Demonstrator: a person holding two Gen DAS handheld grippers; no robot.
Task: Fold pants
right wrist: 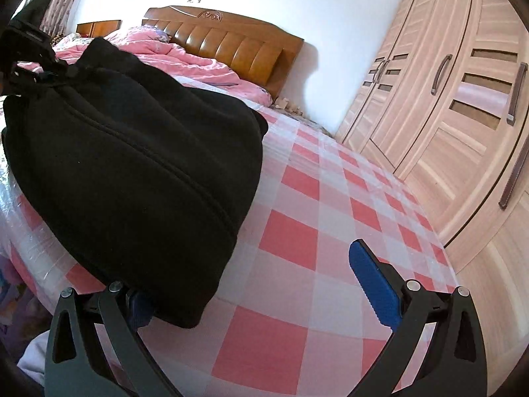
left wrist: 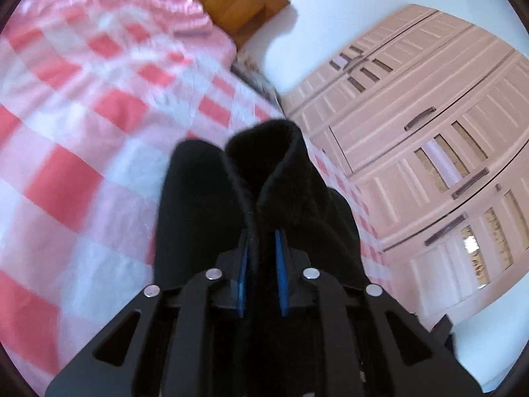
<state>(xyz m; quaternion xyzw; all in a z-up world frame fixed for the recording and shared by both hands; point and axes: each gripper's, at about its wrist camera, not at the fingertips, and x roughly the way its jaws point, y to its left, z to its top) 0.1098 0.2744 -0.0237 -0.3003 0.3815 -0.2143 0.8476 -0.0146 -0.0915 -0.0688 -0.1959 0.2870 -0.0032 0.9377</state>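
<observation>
Black fleece pants [right wrist: 132, 152] lie folded in a thick bundle on the pink-and-white checked bed [right wrist: 297, 231]. In the left wrist view my left gripper [left wrist: 261, 244] is shut on a fold of the pants [left wrist: 264, 165], and the black cloth fills the gap between its blue pads. The right wrist view shows that same left gripper [right wrist: 33, 53] at the far upper left, gripping the far end of the bundle. My right gripper [right wrist: 251, 274] stands wide open at the near end. Its right finger [right wrist: 373, 284] is bare over the sheet, and its left finger [right wrist: 139, 307] is tucked under the pants' near edge.
A tall light-wood wardrobe [right wrist: 446, 115] runs along the right side of the bed. A brown padded headboard [right wrist: 231, 43] and a rumpled pink quilt [right wrist: 185, 56] are at the far end. Clear plastic covers the mattress edge [right wrist: 29, 218] at the left.
</observation>
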